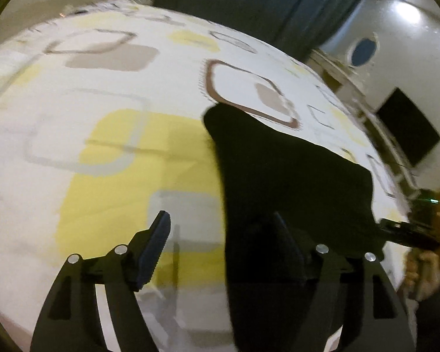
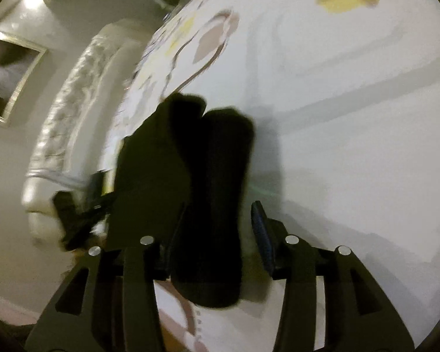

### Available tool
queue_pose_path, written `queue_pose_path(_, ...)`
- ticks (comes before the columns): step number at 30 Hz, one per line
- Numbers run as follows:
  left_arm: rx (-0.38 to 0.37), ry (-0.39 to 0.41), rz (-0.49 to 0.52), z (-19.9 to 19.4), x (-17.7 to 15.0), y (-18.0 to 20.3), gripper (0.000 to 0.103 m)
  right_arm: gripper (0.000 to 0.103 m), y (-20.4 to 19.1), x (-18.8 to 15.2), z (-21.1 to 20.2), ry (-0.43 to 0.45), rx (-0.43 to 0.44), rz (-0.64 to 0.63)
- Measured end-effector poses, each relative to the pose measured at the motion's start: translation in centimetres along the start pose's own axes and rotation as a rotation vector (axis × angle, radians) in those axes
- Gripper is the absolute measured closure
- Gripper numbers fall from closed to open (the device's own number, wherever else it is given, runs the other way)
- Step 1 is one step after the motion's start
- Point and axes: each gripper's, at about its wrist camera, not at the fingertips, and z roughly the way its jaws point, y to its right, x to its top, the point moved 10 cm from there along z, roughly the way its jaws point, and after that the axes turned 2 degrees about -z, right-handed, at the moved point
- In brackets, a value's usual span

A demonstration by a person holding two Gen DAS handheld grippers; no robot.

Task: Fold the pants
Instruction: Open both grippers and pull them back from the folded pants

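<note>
Black pants (image 1: 290, 176) lie on a bed (image 1: 108, 152) with a white cover printed with yellow and brown squares. In the left wrist view my left gripper (image 1: 223, 231) is open; its left finger stands over the cover, its right finger is over the dark cloth and hard to see. The other gripper (image 1: 407, 231) shows at the pants' right edge. In the right wrist view the pants (image 2: 202, 193) lie bunched between the spread fingers of my right gripper (image 2: 220, 223), which is open. The left gripper (image 2: 82, 208) shows at the cloth's left edge.
Dark curtains (image 1: 264, 3) and a dark screen (image 1: 407, 126) stand beyond the bed. A padded white headboard (image 2: 64, 123) and a framed picture (image 2: 8, 70) are to the left in the right wrist view. The bed's edge runs close on the right of the pants.
</note>
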Motion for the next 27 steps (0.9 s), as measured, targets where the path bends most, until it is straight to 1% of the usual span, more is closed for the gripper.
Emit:
queue_pose_path(1,0.04,0.018,0.007,-0.6,-0.3,-0.2,0.029,0.058,-0.3,-0.3,-1.0,0.036,-0.066,-0.025)
queue_pose_path(2,0.087,0.037,0.018,-1.2,-0.5,-0.4,0.026,0.055,-0.6,-0.7,-1.5,0.057,-0.11,-0.042)
queue_pose_path(3,0.151,0.059,0.038,-2.0,-0.9,-0.3,0.025,0.05,-1.2,-1.3,-2.3,0.085,-0.176,-0.064)
queue_pose_path(4,0.192,0.077,0.053,-2.7,-1.3,-0.1,0.021,0.048,-1.8,-2.0,-3.0,0.111,-0.241,-0.086)
queue_pose_path(5,0.219,0.09,0.06,-3.2,-1.6,0.0,0.018,0.048,-2.3,-2.6,-3.4,0.124,-0.283,-0.109)
queue_pose_path(6,0.24,0.107,0.066,-3.7,-2.0,0.3,0.018,0.047,-3.1,-3.5,-3.7,0.14,-0.326,-0.138)
queue_pose_path(7,0.234,0.125,0.077,-4.4,-2.7,1.1,0.017,0.047,-3.8,-4.4,-3.9,0.157,-0.365,-0.16)
queue_pose_path(9,0.206,0.128,0.08,-5.0,-3.7,2.2,0.017,0.047,-4.9,-6.2,-3.7,0.169,-0.403,-0.193)
queue_pose_path(12,0.184,0.122,0.092,-5.7,-5.6,3.9,0.017,0.047,-6.1,-8.9,-3.1,0.175,-0.442,-0.239)
queue_pose_path(14,0.196,0.125,0.116,-6.1,-6.5,4.7,0.017,0.047,-6.5,-10.0,-2.0,0.163,-0.468,-0.254)
queue_pose_path(16,0.221,0.134,0.135,-6.4,-7.2,5.3,0.017,0.047,-7.0,-11.1,-1.7,0.172,-0.482,-0.257)
queue_pose_path(18,0.231,0.138,0.148,-6.4,-7.6,5.9,0.017,0.047,-7.6,-11.2,-0.9,0.172,-0.506,-0.265)
queue_pose_path(21,0.243,0.145,0.152,-6.5,-8.0,6.2,0.017,0.047,-7.9,-11.5,-0.7,0.179,-0.509,-0.275)
queue_pose_path(24,0.218,0.123,0.148,-6.3,-8.8,6.5,0.017,0.047,-8.5,-11.9,-0.7,0.179,-0.503,-0.289)
queue_pose_path(27,0.238,0.108,0.15,-5.9,-9.3,6.2,0.017,0.047,-8.9,-12.4,-0.4,0.165,-0.5,-0.302)
